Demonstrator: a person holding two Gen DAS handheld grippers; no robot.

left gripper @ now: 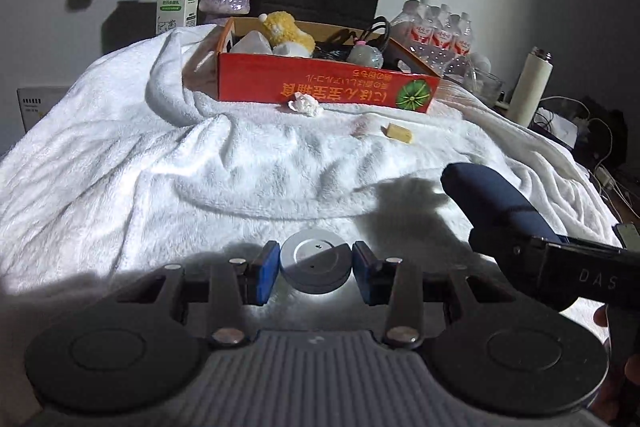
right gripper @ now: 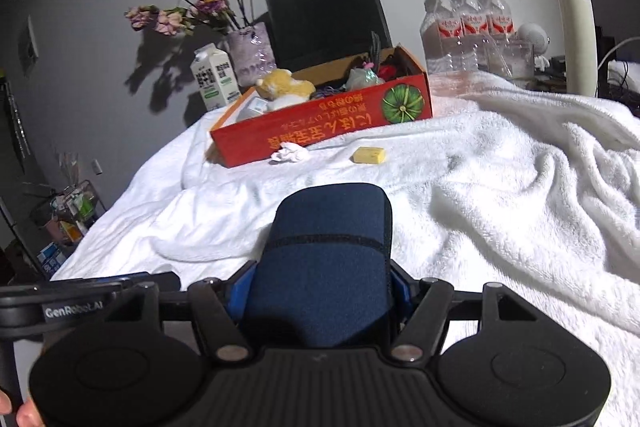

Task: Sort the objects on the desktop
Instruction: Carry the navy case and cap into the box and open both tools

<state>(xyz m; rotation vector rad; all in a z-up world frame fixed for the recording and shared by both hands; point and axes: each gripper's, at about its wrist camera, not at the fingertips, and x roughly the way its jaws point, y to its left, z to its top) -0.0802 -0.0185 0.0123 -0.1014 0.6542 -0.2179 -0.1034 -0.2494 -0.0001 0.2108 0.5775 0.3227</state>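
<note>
White fleece blanket (left gripper: 160, 163) covers the desk. Ahead of both grippers stands the red cardboard box (left gripper: 324, 87), with a crumpled tissue (left gripper: 306, 105) and a yellow eraser (left gripper: 399, 133) before it. The left gripper (left gripper: 314, 269) clamps a grey round disc (left gripper: 314, 267); the right gripper (right gripper: 320, 291) grasps a navy pouch (right gripper: 328, 259).

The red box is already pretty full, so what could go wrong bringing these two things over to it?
1. The round grey disc sits between just the fingertip pads of the left gripper, so it might slip out in transit.
2. The red box already holds a plush toy and cables, so added items may not settle.
3. The rumpled white towel could swallow anything dropped.
</note>
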